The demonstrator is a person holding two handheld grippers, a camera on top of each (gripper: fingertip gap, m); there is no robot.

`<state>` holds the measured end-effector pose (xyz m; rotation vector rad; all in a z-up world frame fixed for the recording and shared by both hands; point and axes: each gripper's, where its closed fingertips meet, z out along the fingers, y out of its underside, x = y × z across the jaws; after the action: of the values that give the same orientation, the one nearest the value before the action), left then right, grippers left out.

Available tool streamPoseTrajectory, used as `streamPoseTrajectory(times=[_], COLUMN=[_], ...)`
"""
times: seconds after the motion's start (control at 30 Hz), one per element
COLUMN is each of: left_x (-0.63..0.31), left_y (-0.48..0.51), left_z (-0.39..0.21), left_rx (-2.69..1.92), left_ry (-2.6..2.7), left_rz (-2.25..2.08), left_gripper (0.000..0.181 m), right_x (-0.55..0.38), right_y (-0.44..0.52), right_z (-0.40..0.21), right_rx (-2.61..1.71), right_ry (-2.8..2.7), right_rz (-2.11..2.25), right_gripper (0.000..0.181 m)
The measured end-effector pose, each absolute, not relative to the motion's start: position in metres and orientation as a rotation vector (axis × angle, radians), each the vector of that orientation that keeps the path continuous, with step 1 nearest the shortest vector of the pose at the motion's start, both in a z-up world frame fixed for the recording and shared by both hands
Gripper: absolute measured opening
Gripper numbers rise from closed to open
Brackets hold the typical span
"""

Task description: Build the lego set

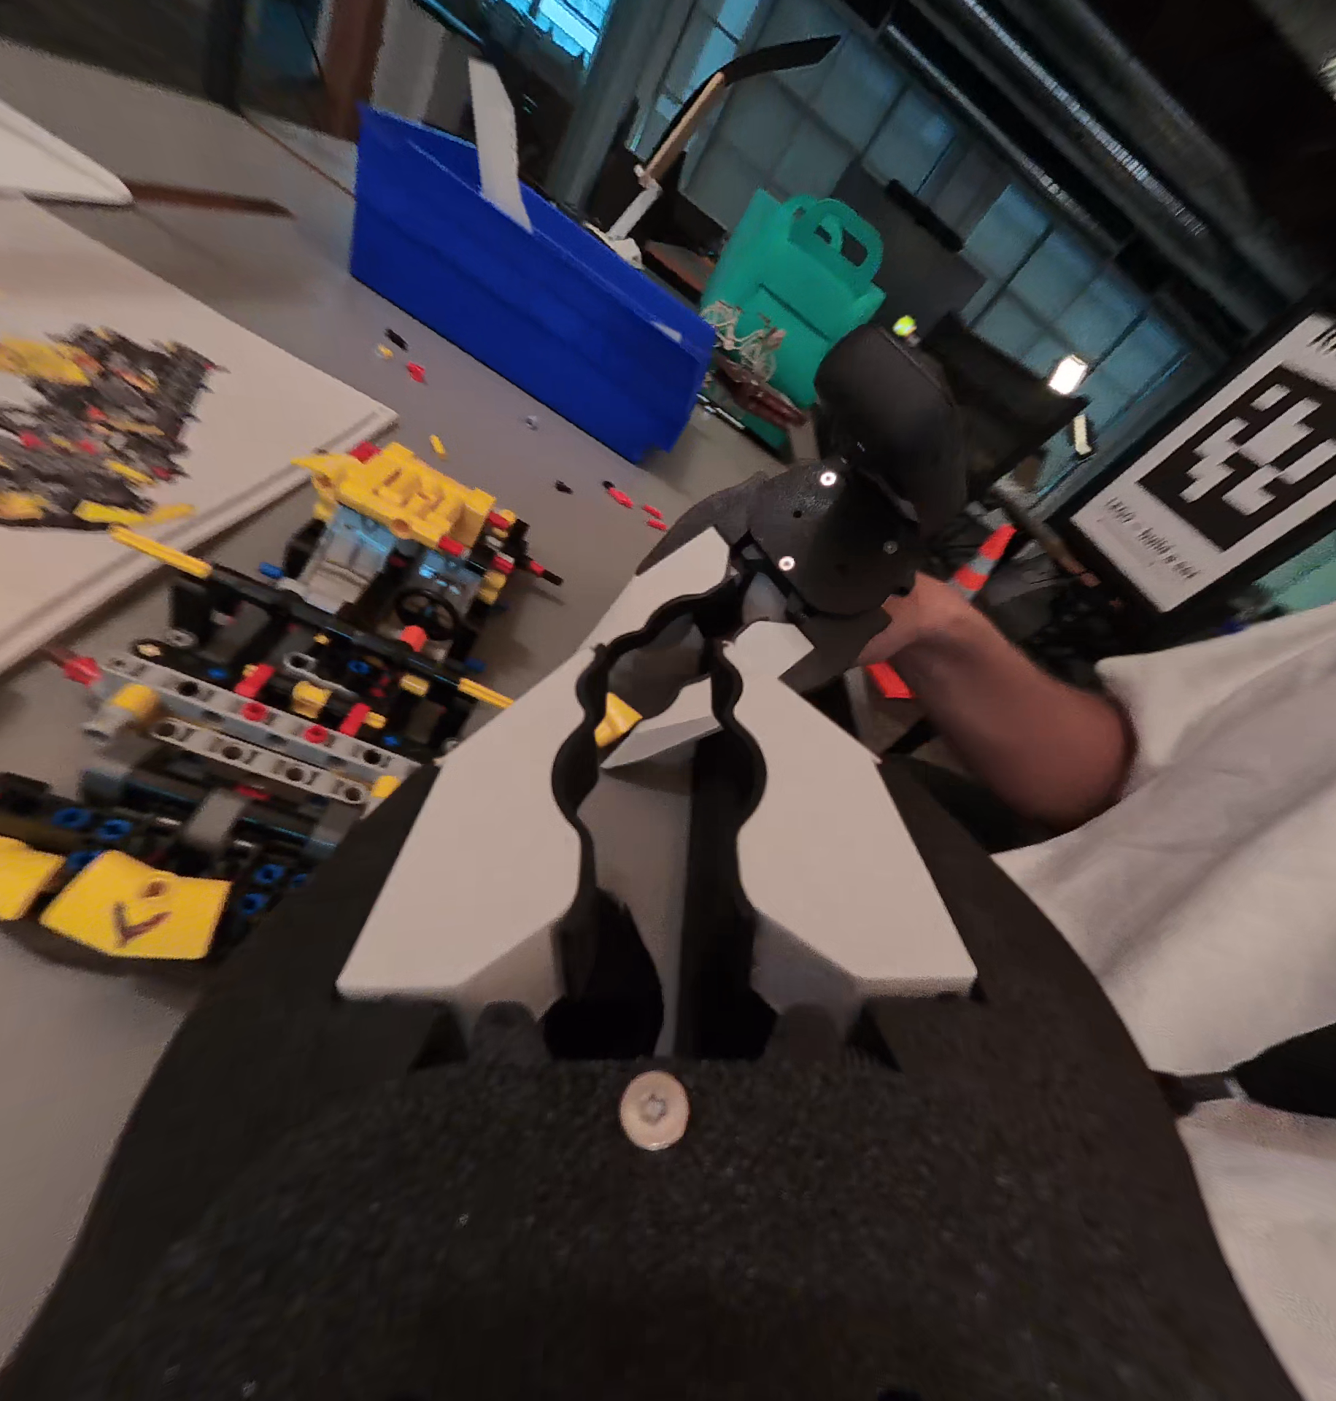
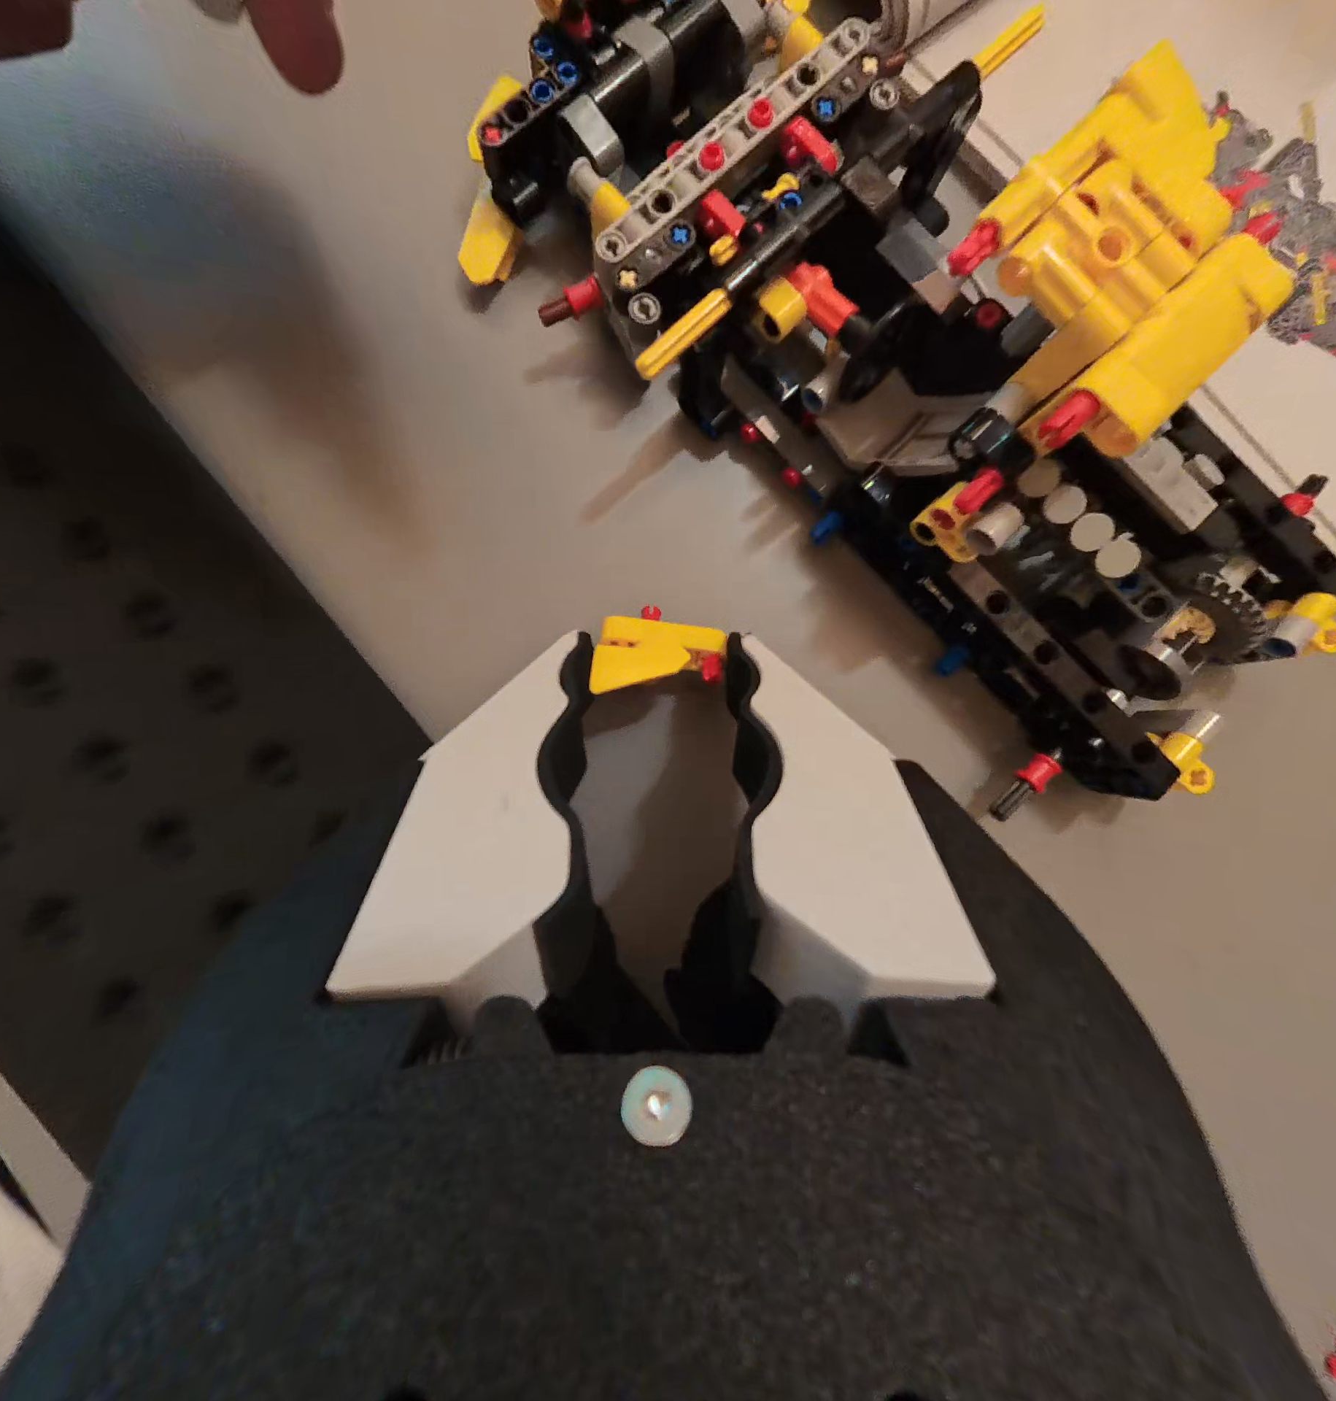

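A grey counter [image 2: 346, 379] fills most of both views. On it sits a half-built lego model [image 2: 915, 364] of black beams, grey beams, yellow panels and red and blue pins; in the right wrist view its top edge is cut off, and in the left wrist view it [image 1: 285, 667] is blurred. An open instruction booklet [image 1: 119, 455] lies beside it, its printed picture too smeared to make out. Behind stand a blue bin [image 1: 513, 303] and a green bag [image 1: 793, 303], with small loose pieces [image 1: 634, 500] scattered near the bin.

The left claw [image 1: 653, 667] is narrow, its black pads close together, but the right claw [image 1: 718, 667] crosses just beyond its tips, so I cannot tell whether it grips anything. A hand [image 1: 922, 614] holds that right claw.

In its own view the right claw [image 2: 661, 652] is clamped on a small yellow piece [image 2: 649, 648] with red pins, held above the counter, near the model but apart from it.
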<state>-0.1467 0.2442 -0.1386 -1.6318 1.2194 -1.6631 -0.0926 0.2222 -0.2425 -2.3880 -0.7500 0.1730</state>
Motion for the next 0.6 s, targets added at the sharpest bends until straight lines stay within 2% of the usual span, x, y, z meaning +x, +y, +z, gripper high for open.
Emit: streamPoseTrajectory(times=[0.17,0.23,0.37,0.43,0.53,0.6], left_x=[-0.153,-0.157,-0.159,-0.154,-0.137,-0.124], left_y=[0.263,0.272,0.304,0.329,0.36,0.386], left_z=[-0.127,-0.124,-0.125,-0.124,-0.125,-0.135], left_rx=[-1.487,-1.46,-1.508,-1.597,-1.719,-1.796], left_ry=[1.195,1.174,1.104,1.056,1.087,1.111], left_rz=[-1.461,-1.414,-1.296,-1.241,-1.194,-1.092], left_gripper=[0.027,0.026,0.026,0.026,0.026,0.026], right_x=[-0.089,-0.086,-0.054,-0.001,0.082,0.099], right_y=[0.224,0.222,0.239,0.269,0.312,0.33], right_z=[-0.243,-0.239,-0.187,-0.162,-0.184,-0.213], right_rx=[-2.403,-2.406,-2.24,-2.172,-2.225,-2.321], right_ry=[-0.717,-0.683,-0.51,-0.289,-0.063,0.01], right_rz=[0.249,0.323,0.445,0.349,0.086,0.111], right_gripper=[0.035,0.042,0.046,0.04,0.052,0.059])
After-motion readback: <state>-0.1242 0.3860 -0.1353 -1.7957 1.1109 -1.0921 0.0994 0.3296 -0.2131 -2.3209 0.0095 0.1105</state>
